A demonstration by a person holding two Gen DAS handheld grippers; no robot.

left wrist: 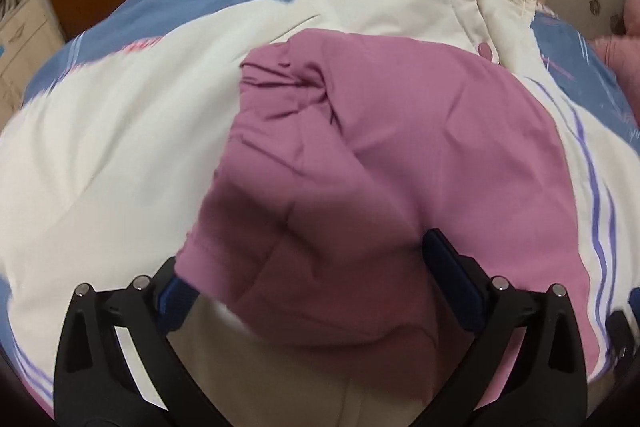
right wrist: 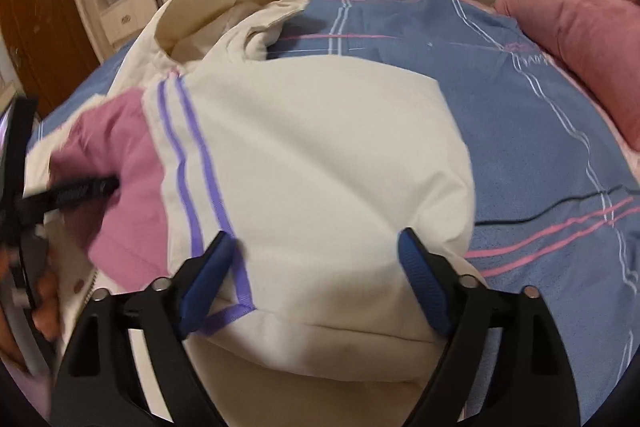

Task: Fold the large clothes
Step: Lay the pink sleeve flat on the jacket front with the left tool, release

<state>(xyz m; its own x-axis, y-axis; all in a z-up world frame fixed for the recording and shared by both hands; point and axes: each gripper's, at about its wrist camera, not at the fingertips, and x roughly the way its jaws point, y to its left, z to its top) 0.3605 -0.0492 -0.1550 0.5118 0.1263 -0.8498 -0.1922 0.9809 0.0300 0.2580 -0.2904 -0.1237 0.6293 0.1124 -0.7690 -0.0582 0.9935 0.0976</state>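
Jacket (right wrist: 320, 155), cream with pink panel and purple stripes, lies on bed (right wrist: 520, 115), hood at 12 o'clock. Right hand-held gripper (right wrist: 316, 247): jaws spread wide, straddling cream hem, pads not pressing. Left hand-held gripper (left wrist: 308, 259): jaws wide over pink panel; grip cannot be told. Pink pillows (right wrist: 580, 27) at 2 o'clock.
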